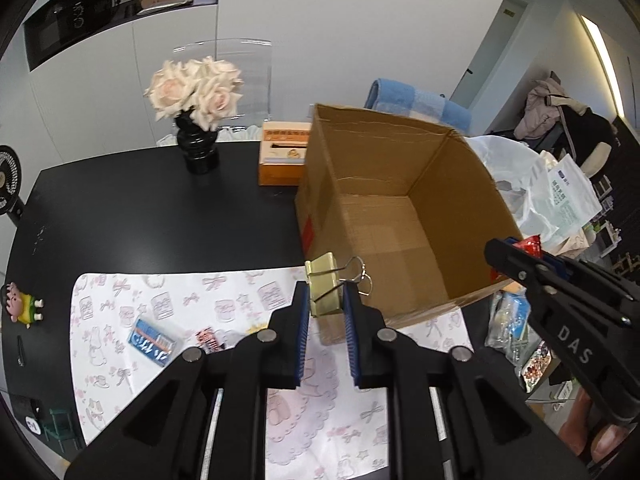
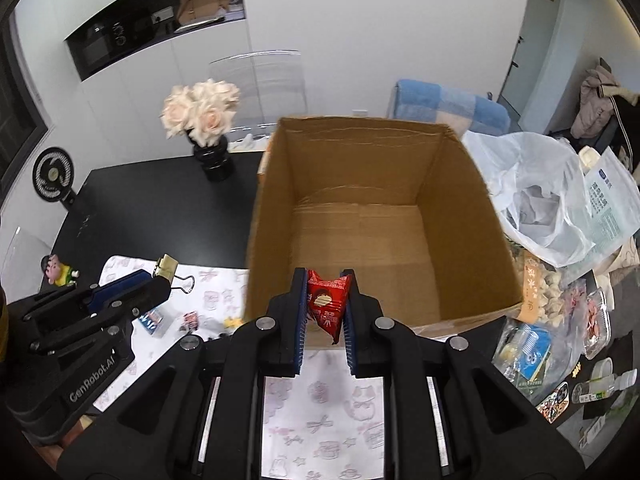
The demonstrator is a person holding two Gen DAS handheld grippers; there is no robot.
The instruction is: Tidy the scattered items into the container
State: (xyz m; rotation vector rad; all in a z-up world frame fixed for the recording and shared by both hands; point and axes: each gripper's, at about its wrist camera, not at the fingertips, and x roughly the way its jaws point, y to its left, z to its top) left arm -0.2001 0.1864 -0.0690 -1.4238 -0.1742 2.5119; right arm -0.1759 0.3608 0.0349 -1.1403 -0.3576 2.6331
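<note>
You are carrying a gold binder clip (image 1: 325, 290), pinched in the left gripper (image 1: 326, 308), toward the cardboard box (image 1: 460, 184) at one o'clock; its near rim may be snagging the wire handles. The right gripper (image 2: 325, 304) is squeezing a red snack packet (image 2: 328, 300) over the box's near edge.

gold clip (image 1: 325, 289), red packet (image 2: 327, 305) (brown box (image 2: 360, 184)).

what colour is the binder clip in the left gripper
Gold binder clip with silver wire handles, clearest in the left wrist view.
</note>
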